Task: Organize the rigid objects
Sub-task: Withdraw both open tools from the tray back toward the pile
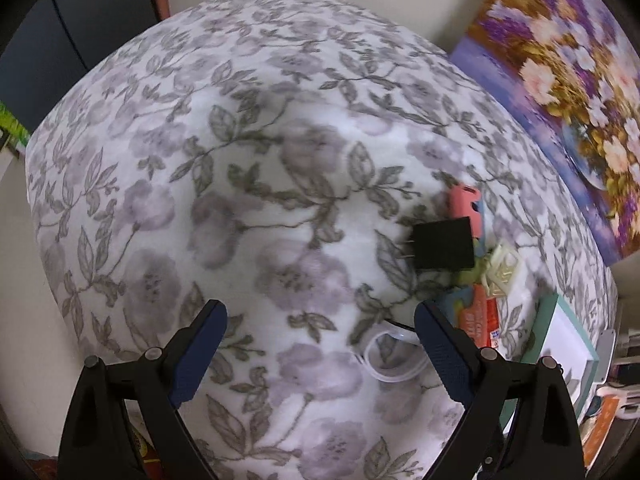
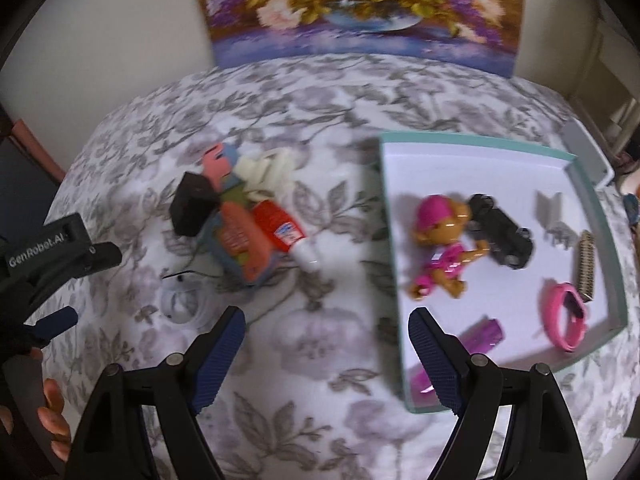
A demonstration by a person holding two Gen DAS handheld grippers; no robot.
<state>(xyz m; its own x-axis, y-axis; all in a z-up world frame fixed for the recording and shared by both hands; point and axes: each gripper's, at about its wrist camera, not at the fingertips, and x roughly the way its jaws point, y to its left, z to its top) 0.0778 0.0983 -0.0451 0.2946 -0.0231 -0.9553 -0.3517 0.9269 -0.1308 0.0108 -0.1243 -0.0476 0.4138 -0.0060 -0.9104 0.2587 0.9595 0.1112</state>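
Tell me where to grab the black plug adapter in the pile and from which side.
Grip the black plug adapter across its flat boxy body, probably from above on the open cloth side. Its prongs point away from the pile; the pink case crowds its far edge.

bare cloth (image 2: 320, 360) between pile (image 2: 244, 224) and tray (image 2: 592, 208)

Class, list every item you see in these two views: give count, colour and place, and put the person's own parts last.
tray: 1, teal rim, right
doll: 1, pink and tan, in tray
toy car: 1, black, in tray beside doll
wristband: 1, pink, tray's near right
plug adapter: 1, black, in pile left of tray
tube: 1, red, in pile
painting: 1, floral, against wall
left gripper: open, empty
right gripper: open, empty
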